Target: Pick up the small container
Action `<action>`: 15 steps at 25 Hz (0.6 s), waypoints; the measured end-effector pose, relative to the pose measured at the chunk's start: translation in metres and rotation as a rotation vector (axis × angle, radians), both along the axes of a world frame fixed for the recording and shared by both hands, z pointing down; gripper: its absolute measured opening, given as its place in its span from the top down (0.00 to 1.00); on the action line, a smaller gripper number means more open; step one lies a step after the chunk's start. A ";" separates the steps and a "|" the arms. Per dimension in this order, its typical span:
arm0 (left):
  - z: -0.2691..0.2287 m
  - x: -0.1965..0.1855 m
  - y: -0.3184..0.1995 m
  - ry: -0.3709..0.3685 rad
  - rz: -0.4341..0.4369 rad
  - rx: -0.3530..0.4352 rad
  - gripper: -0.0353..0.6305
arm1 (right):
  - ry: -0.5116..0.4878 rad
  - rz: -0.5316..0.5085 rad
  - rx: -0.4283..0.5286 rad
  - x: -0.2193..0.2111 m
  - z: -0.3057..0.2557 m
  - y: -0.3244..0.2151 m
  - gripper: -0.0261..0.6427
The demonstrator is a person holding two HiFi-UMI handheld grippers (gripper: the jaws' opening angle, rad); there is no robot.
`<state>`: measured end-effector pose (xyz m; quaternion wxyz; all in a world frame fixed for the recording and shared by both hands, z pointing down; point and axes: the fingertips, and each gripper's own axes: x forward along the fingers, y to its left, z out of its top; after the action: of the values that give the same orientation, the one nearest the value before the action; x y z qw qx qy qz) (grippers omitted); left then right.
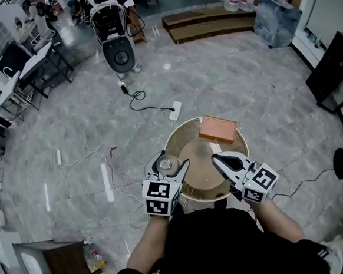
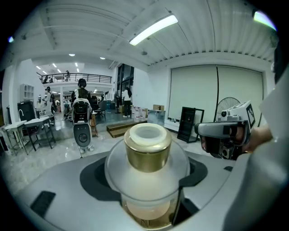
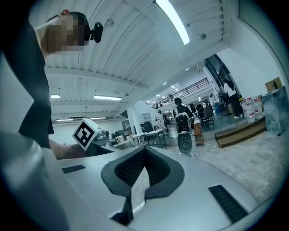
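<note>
The small container (image 1: 165, 163) is a clear jar with a gold collar and a white top (image 2: 147, 149). My left gripper (image 1: 170, 165) is shut on it, a jaw on either side of its body, at the left edge of the round wooden table (image 1: 180, 140). In the left gripper view the jar fills the space between the jaws and stands upright. My right gripper (image 1: 219, 159) hovers over the table's right half, shut, with nothing between its jaws (image 3: 135, 189). An orange-brown box (image 1: 217, 128) lies at the table's far side.
A white power strip (image 1: 175, 110) and cables trail over the grey floor beyond the table. A black and white robot (image 1: 119, 53) stands farther back, with a low wooden platform (image 1: 209, 21) to its right. A dark cabinet (image 1: 51, 261) sits at the near left.
</note>
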<state>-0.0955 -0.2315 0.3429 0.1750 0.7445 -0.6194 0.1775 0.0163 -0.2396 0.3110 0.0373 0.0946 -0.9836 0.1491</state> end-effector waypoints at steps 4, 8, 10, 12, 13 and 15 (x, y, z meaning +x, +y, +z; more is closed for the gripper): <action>-0.006 0.023 -0.018 0.003 -0.048 0.024 0.43 | 0.033 0.028 -0.042 0.049 0.023 -0.030 0.94; -0.023 0.030 -0.032 0.009 -0.047 0.027 0.43 | 0.024 0.056 -0.085 0.069 0.015 -0.050 0.94; -0.037 0.028 -0.037 0.003 -0.041 0.032 0.43 | 0.008 0.056 -0.083 0.068 0.001 -0.056 0.94; -0.048 0.021 -0.040 -0.015 -0.037 0.042 0.43 | -0.011 0.046 -0.062 0.062 -0.013 -0.058 0.94; -0.053 0.017 -0.041 -0.029 -0.035 0.050 0.43 | -0.022 0.041 -0.042 0.058 -0.021 -0.058 0.94; -0.062 0.007 -0.040 -0.049 -0.031 0.070 0.43 | -0.042 0.041 0.008 0.052 -0.037 -0.061 0.94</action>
<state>-0.0890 -0.2715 0.2806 0.1365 0.7359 -0.6408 0.1711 0.0681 -0.3005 0.2739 0.0131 0.1116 -0.9826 0.1481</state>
